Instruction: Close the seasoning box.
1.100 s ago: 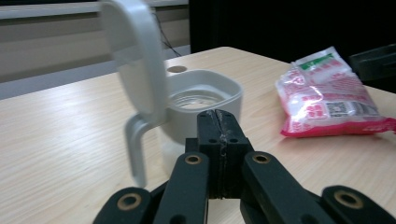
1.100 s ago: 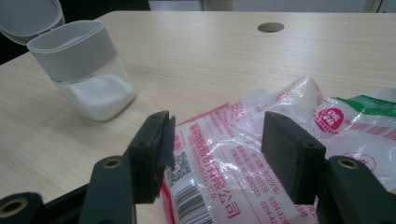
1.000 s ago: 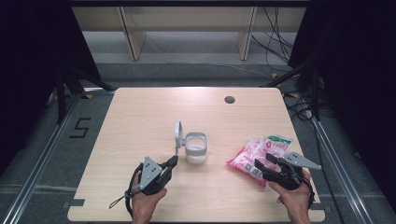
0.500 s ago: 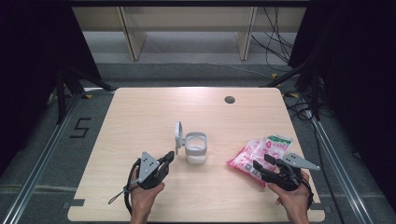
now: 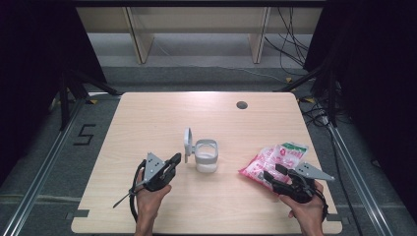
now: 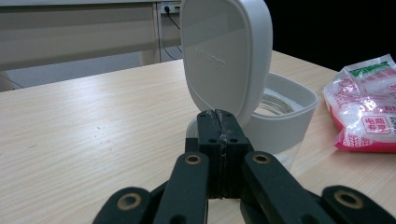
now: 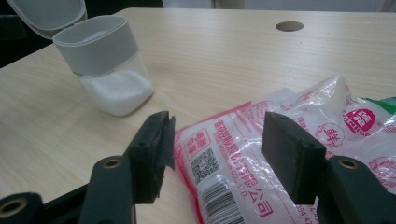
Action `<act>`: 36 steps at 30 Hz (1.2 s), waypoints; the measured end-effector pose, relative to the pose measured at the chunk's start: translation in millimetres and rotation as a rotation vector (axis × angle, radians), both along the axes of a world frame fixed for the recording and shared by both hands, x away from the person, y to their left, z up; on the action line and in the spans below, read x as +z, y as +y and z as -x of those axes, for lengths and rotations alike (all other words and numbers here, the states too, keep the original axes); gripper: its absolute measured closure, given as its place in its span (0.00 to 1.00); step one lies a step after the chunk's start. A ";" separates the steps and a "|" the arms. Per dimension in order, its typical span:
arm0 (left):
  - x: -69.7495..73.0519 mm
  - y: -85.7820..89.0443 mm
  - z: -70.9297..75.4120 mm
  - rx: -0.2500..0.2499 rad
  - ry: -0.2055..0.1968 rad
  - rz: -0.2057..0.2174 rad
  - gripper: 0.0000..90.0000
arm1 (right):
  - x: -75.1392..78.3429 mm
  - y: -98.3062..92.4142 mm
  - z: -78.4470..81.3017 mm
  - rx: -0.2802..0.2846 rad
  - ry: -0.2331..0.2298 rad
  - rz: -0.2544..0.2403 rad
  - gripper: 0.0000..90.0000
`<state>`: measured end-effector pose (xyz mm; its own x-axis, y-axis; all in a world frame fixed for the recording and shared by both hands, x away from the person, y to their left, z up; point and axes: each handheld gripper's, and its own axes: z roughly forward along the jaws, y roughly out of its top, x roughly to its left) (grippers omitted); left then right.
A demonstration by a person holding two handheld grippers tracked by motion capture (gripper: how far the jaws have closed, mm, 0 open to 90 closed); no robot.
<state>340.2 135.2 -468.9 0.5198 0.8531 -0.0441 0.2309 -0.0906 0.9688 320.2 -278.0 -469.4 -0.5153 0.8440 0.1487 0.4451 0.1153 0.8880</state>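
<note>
While closing on the lid, best to keep the left gripper [image 5: 173,160] low and level — jaws pressed together, empty, tips just short of the lid [image 6: 226,56] at centre frame in its own view. Then a push from behind the upright flap, near its top edge, swinging it over the collar rather than shoving the jar [image 5: 206,156] across the table [image 5: 147,118]. Worth steadying the base, since little weight inside.

Right gripper [image 7: 215,149] spread wide at lower frame, straddling the bag's [image 7: 261,154] near edge, pads apparently not yet pressing — hard to be sure from the high view. Clean pinch on a flat stretch of film advised, clear of the loose corner.

Jar: clear, squarish body, part full of white grains, grey matte collar, smooth rounded hinged lid. Bag: crinkly glossy plastic, pink and red print, barcode, green at upper right. Tabletop pale wood grain, dark round hole toward upper right.
</note>
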 end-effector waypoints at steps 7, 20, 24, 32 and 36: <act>-0.4 3.5 -9.9 -0.003 0.016 0.013 0.99 | 0.8 2.1 3.4 0.007 0.001 0.002 0.47; 7.4 -1.3 -23.1 -0.021 0.008 -0.005 0.99 | 1.2 5.3 8.7 0.043 0.024 -0.017 0.47; 10.6 -3.3 -27.5 -0.027 0.007 -0.008 0.99 | 0.9 5.8 9.3 0.022 0.012 -0.005 0.48; 16.8 -7.1 -31.6 -0.037 0.004 -0.006 0.99 | 1.9 6.6 12.5 0.039 0.019 -0.022 0.48; 21.0 -9.2 -31.2 -0.044 -0.011 -0.004 0.99 | 0.7 7.8 12.0 0.025 0.018 -0.011 0.48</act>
<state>371.4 126.0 -447.9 0.5573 0.8296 -0.0346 0.2161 -0.1047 0.9707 308.2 -270.2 -468.6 -0.5330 0.8294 0.1672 0.4580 0.1167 0.8812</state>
